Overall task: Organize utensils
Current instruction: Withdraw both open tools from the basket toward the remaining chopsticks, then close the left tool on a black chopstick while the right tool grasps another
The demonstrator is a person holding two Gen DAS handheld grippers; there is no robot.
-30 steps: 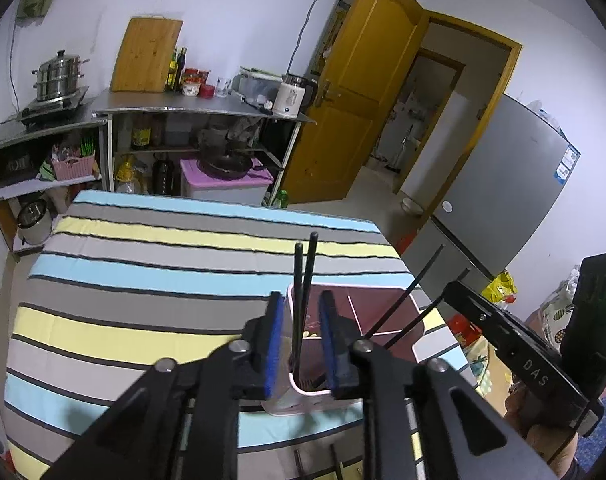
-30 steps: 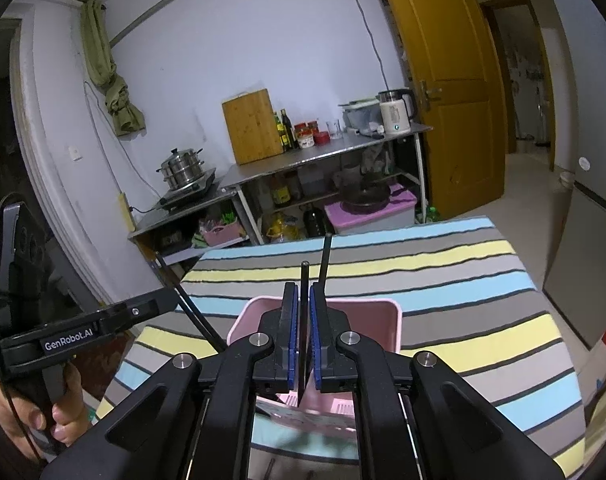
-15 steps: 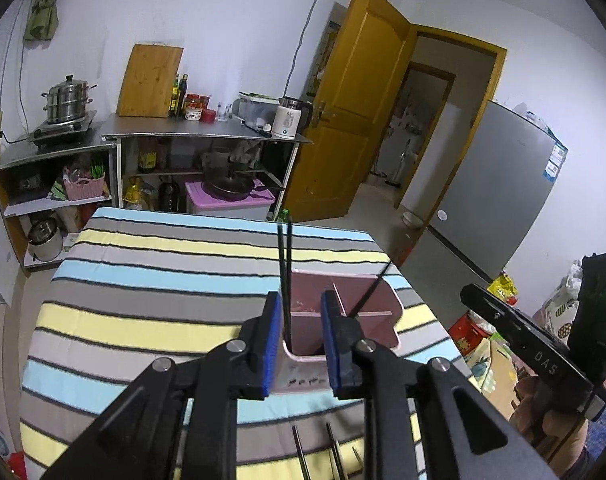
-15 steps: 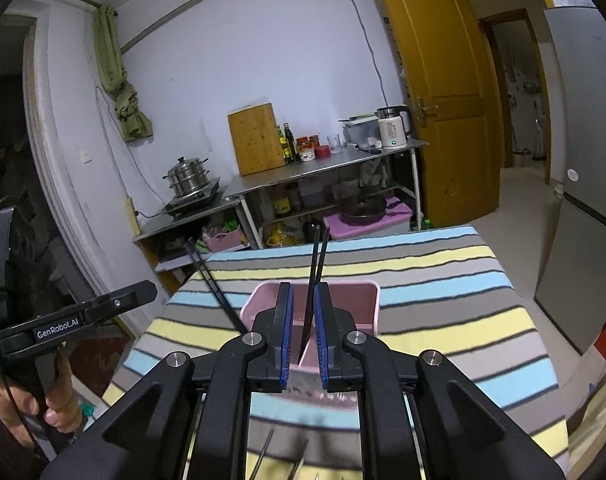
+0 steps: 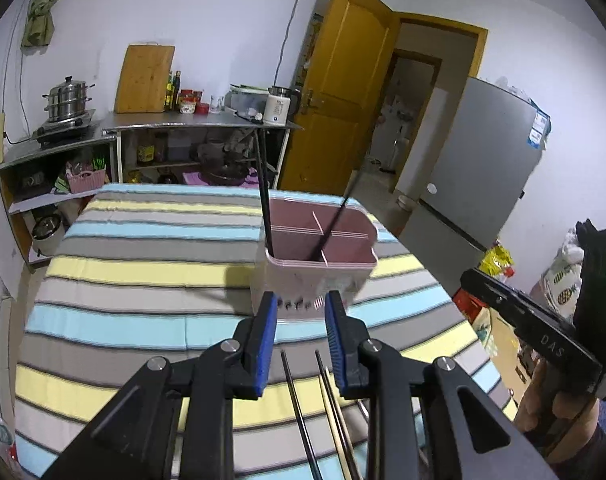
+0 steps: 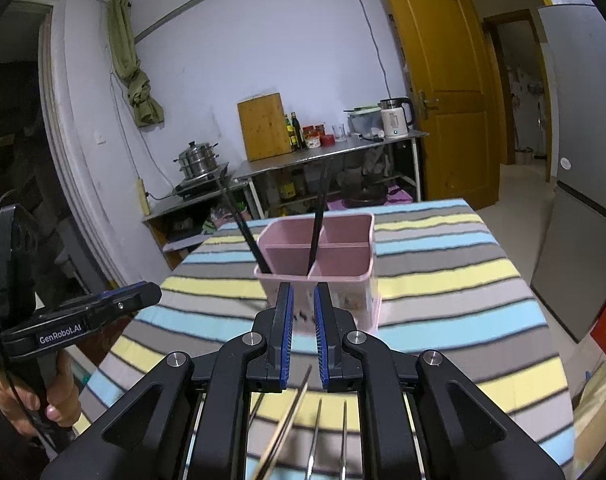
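Grippers [image 5: 299, 320] back; striped tablecloth [image 5: 143, 280], kitchen.

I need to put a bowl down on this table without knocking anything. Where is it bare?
Bare striped cloth lies left of the pink holder, toward the shelf side, and behind it toward the door. Crowded: the near edge, where loose chopsticks lie under both grippers.

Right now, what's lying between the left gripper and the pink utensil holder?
Only bare striped tablecloth lies between the opening, empty left gripper and the pink utensil holder, in the left wrist view. Loose chopsticks lie lower down, under the gripper.
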